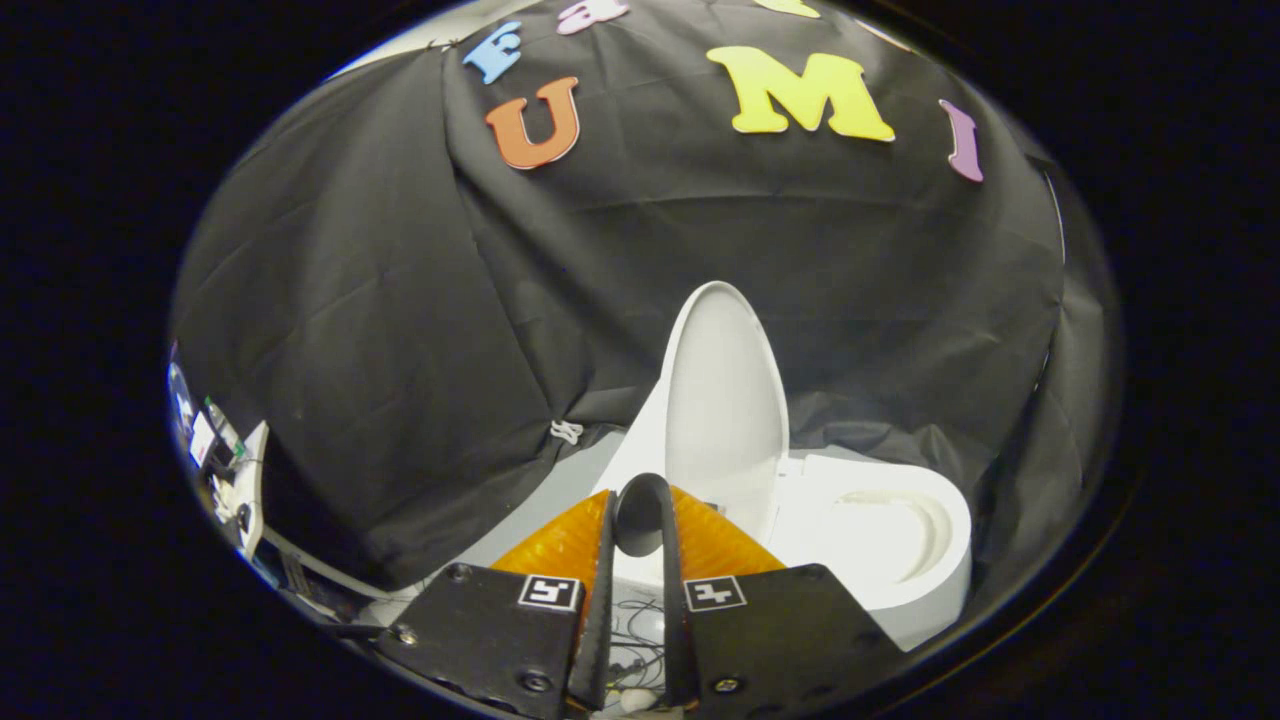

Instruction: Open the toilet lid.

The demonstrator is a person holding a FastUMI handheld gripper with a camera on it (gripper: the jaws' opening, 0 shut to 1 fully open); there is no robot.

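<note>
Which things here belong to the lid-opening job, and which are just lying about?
Job: toilet lid, raised upright; toilet seat; gripper, fingers nearly closed with nothing between them.
Lying about: clutter by the cloth wall; wires under the fingers.

toilet lid [722, 400] upright, tool [641, 520] fingertips together
</note>
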